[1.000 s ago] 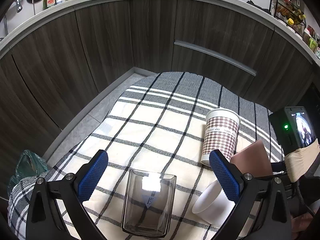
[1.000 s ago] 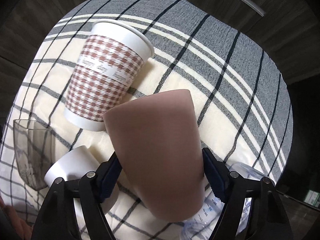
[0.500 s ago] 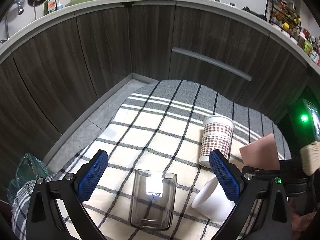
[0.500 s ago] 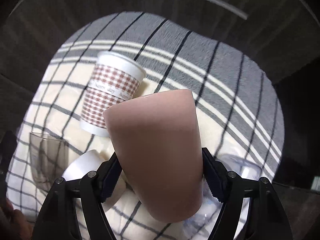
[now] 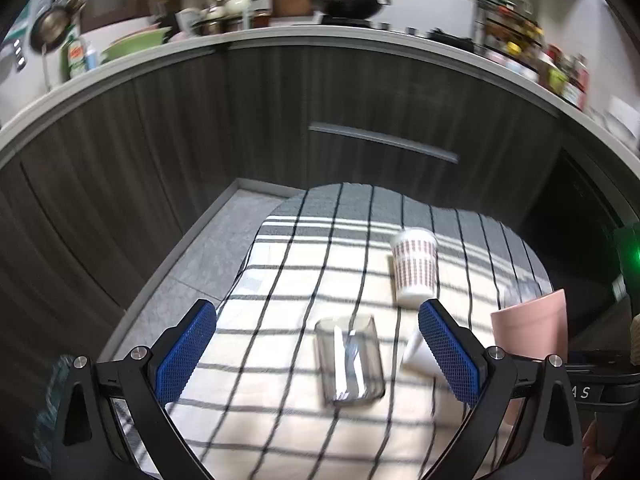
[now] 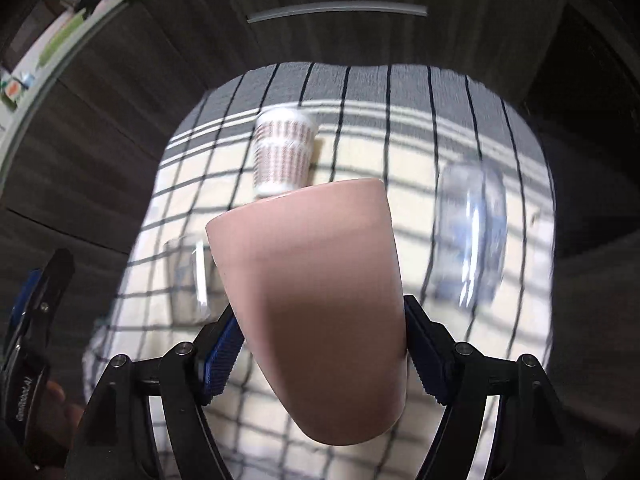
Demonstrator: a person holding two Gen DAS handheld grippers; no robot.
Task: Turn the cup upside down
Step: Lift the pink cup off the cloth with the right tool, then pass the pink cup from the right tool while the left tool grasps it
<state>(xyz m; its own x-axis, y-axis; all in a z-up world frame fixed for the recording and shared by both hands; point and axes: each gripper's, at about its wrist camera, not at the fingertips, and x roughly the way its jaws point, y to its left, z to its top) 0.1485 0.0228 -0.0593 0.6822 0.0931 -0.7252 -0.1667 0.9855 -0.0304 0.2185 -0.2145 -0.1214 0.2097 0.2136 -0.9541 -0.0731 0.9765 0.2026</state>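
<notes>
My right gripper (image 6: 322, 340) is shut on a pink cup (image 6: 320, 304) and holds it in the air above the checked cloth (image 6: 360, 128), its rounded bottom toward the camera. The same cup shows at the right edge of the left wrist view (image 5: 532, 328). My left gripper (image 5: 316, 356) is open and empty, raised over the cloth (image 5: 280, 400). A clear glass tumbler (image 5: 350, 360) stands below and between its fingers.
A houndstooth paper cup (image 5: 416, 264) stands upright on the cloth; it also shows in the right wrist view (image 6: 282, 154). A white cup (image 5: 416, 354) lies beside the tumbler. A clear plastic cup (image 6: 470, 236) lies at the right. Dark cabinets (image 5: 360, 92) stand behind.
Both grippers have risen and pulled back from the cloth. The pink cup has gone up with the right gripper, and the cups on the cloth look smaller.
</notes>
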